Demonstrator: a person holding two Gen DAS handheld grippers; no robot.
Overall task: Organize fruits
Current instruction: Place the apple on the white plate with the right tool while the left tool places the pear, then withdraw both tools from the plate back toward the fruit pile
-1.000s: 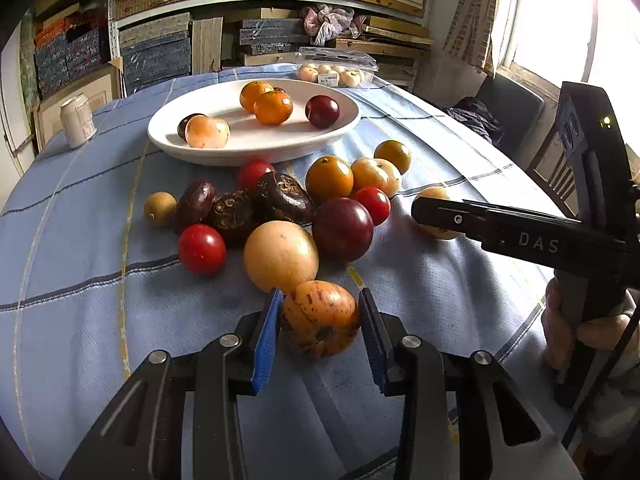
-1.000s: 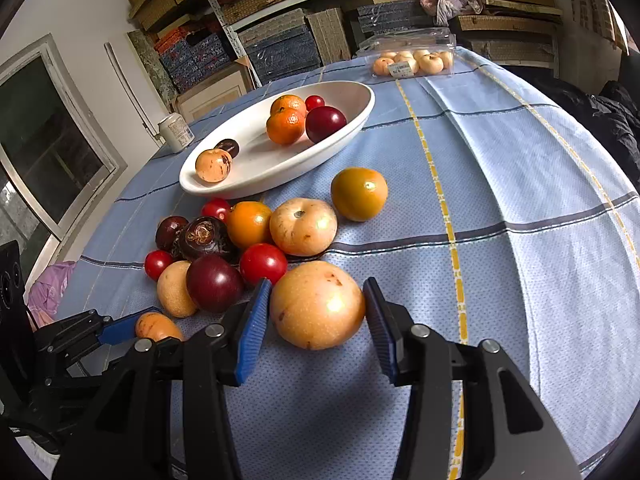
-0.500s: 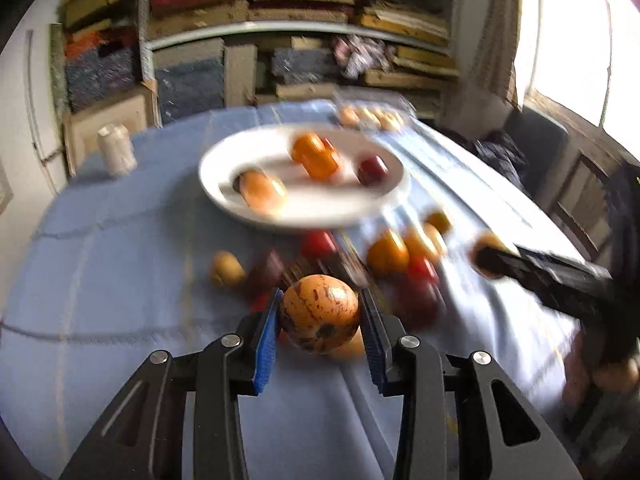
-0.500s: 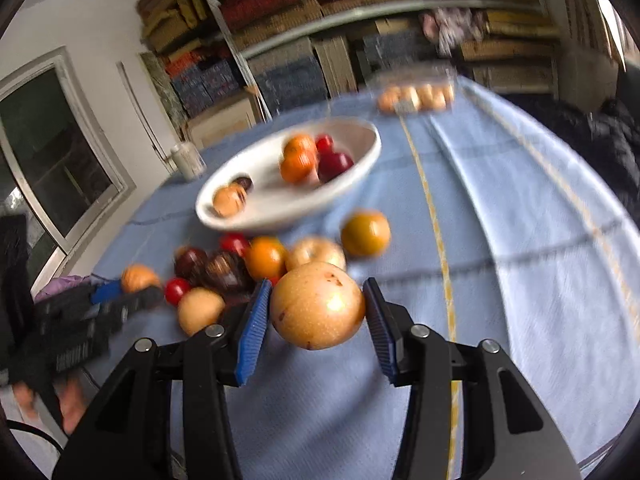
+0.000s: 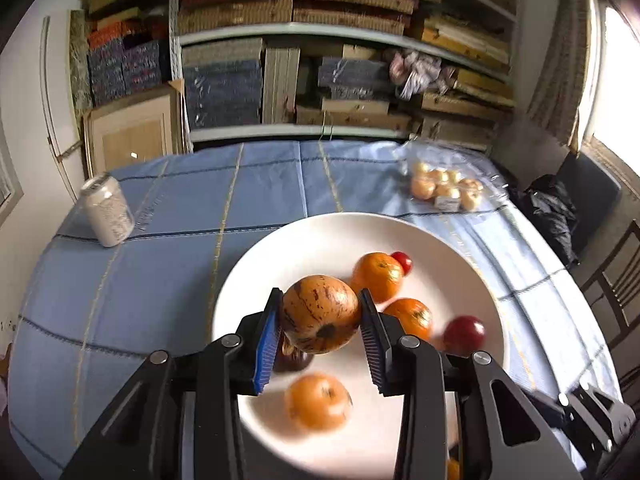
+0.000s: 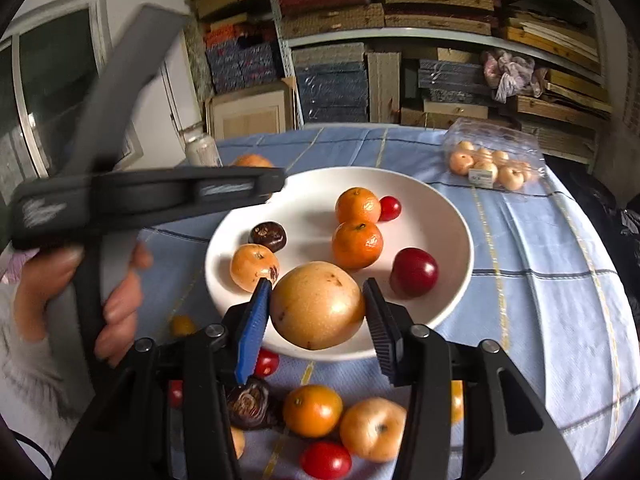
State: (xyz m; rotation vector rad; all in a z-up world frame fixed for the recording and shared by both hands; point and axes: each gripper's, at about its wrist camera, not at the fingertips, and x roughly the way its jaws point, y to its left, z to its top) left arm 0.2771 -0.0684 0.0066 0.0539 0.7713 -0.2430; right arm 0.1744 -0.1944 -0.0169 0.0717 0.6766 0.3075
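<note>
Landmark = white plate [image 6: 456, 216]; everything placed vs. that.

Nearest: right gripper [image 6: 316, 312] clamped on a big yellow-tan pear [image 6: 318, 306], pads pressing both sides, jaws only as wide as the fruit. It hangs over the plate's near rim, not yet inside. Below it, on the blue tablecloth [image 6: 532, 300] just short of the plate, the unsorted lot: orange [image 6: 312, 410], pale apple-ish fruit [image 6: 372, 428], red tomato [image 6: 326, 460], dark wrinkled fruit [image 6: 250, 402].

Left gripper [image 5: 320, 320] likewise closed on a streaked orange-brown fruit [image 5: 320, 314], held above the plate's near-left part (a dark fruit sits partly hidden under it). In the right view the person's hand [image 6: 116, 292] grips that tool's handle, left of the plate.

On the plate, near to far: spotted orange fruit [image 6: 254, 266], dark red plum [image 6: 414, 272], dark fruit [image 6: 268, 236], two mandarins [image 6: 357, 244], small red one [image 6: 389, 208] at the back.

Beyond plate: clear pack of small fruit [image 6: 488, 166], far right; can [image 5: 107, 210], far left.

Step, I'd say: set both down in the plate. To do it well: lower each till the fruit touches or nearly, aim for bare white (far-left part looks free), then release — round fruit will roll, so don't drop onto neighbours. Bring the pear further in past the rim first, and stagger the two tools so they don't knock.
</note>
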